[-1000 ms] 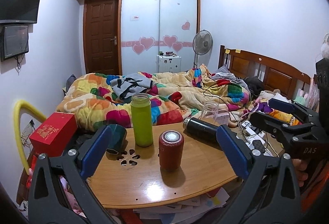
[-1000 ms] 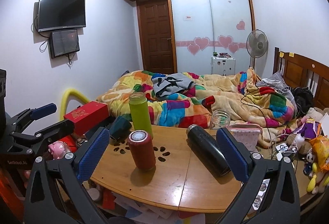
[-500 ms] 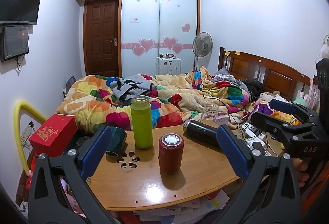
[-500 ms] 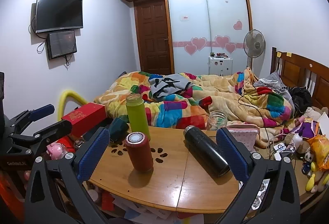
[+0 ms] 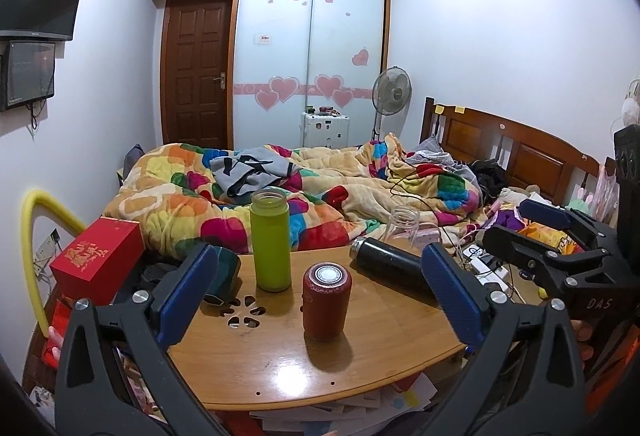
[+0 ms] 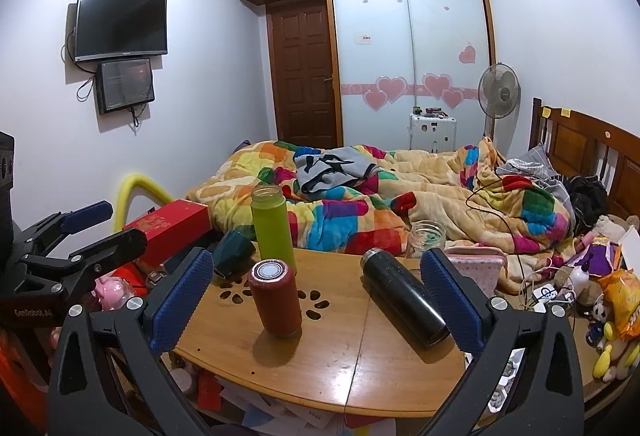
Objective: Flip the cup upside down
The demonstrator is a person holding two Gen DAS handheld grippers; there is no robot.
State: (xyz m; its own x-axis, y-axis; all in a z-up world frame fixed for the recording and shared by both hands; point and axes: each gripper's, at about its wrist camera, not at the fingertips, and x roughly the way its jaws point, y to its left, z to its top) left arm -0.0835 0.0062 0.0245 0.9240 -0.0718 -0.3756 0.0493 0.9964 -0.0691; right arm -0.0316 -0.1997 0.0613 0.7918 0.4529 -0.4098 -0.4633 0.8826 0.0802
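Note:
A red cup (image 5: 326, 301) with a silver end up stands on the wooden table (image 5: 280, 364); it also shows in the right wrist view (image 6: 276, 297). A green bottle (image 5: 270, 238) stands behind it. A black flask (image 6: 404, 296) lies on its side to the right. A dark teal cup (image 5: 222, 272) lies tipped at the table's left. My left gripper (image 5: 320, 292) is open and empty, held back from the table, framing the red cup. My right gripper (image 6: 316, 296) is open and empty, also held back.
A clear glass jar (image 6: 427, 238) stands at the table's far edge by the bed with a colourful blanket (image 6: 360, 196). A red box (image 5: 98, 256) sits left of the table. Papers lie under the table. Cables and toys clutter the right side.
Both grippers have drawn back and up slightly, so the table sits a little lower and farther in both views. Nothing on the table has moved.

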